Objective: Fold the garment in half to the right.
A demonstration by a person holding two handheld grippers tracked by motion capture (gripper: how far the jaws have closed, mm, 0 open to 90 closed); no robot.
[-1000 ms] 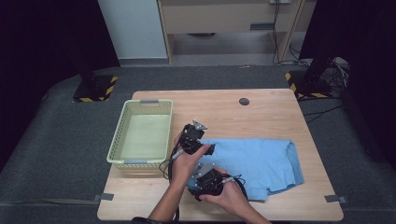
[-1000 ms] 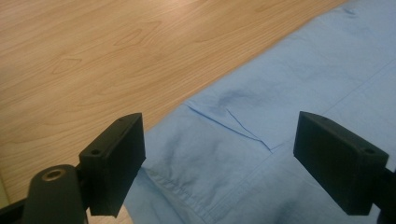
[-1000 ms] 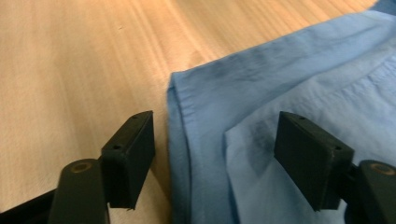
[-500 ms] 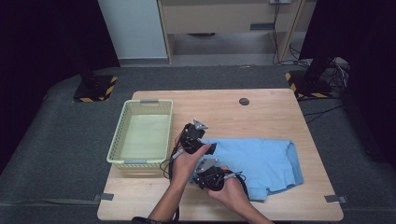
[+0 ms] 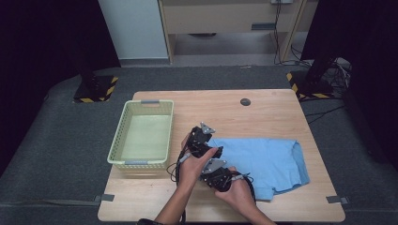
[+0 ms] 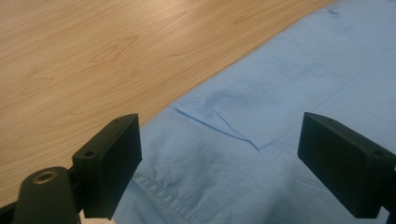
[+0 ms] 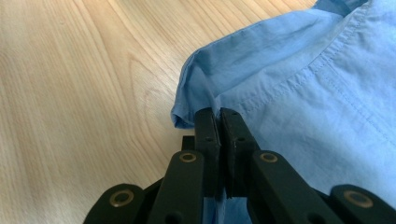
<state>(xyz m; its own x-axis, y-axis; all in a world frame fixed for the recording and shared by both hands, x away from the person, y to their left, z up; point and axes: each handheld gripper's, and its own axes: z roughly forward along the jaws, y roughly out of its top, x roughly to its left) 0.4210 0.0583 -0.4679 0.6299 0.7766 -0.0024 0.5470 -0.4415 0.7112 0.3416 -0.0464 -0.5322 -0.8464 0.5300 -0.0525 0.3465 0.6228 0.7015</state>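
Basically, wooden desk [image 5: 281, 112] carries everything. Light blue shirt [image 5: 263, 159] lies flat on the desk's right half, near the person's edge, a crease showing in the left gripper view [image 6: 243, 135]. Pale green basket [image 5: 122, 145] sits on the desk's left side, well apart from the shirt. Left gripper [image 5: 213, 149] hovers over the shirt's left edge, jaws spread wide with cloth below and nothing pinched. Right gripper [image 5: 217, 165] sits just beside it, nearer the person; its jaws have just been closing and now clamp the shirt's hem [image 7: 196, 105]. Small dark disc [image 5: 245, 101] lies near the desk's far edge.
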